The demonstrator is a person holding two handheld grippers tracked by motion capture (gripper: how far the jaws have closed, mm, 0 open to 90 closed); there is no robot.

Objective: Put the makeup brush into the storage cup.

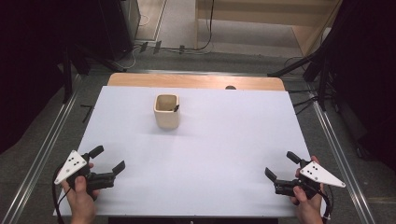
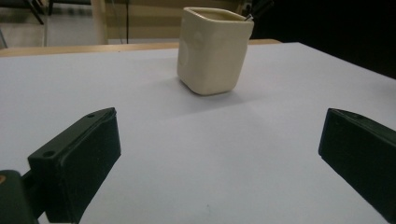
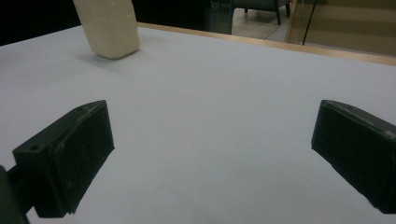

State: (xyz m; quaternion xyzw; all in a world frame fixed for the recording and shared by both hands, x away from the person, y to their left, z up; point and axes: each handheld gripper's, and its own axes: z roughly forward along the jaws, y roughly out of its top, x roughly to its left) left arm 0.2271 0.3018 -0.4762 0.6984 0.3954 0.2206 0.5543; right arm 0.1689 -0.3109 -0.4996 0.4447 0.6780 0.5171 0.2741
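Note:
A cream square cup [image 1: 166,111] stands upright on the white sheet [image 1: 201,149] toward the back, left of centre, with a thin dark object [image 1: 175,108] poking up at its right rim. The left gripper view has the cup [image 2: 213,50] ahead, the dark tip [image 2: 256,10] at its rim. The cup's lower part [image 3: 109,29] sits at the top left of the right gripper view. My left gripper [image 1: 108,159] rests open near the front left corner, nothing between its jaws. My right gripper [image 1: 283,165] is open near the front right corner, also holding nothing.
The white sheet covers a wooden table whose far edge [image 1: 196,80] shows as a bare strip. Metal rails [image 1: 42,154] run along both sides of the table. Dark stands and cables [image 1: 308,70] lie on the floor beyond.

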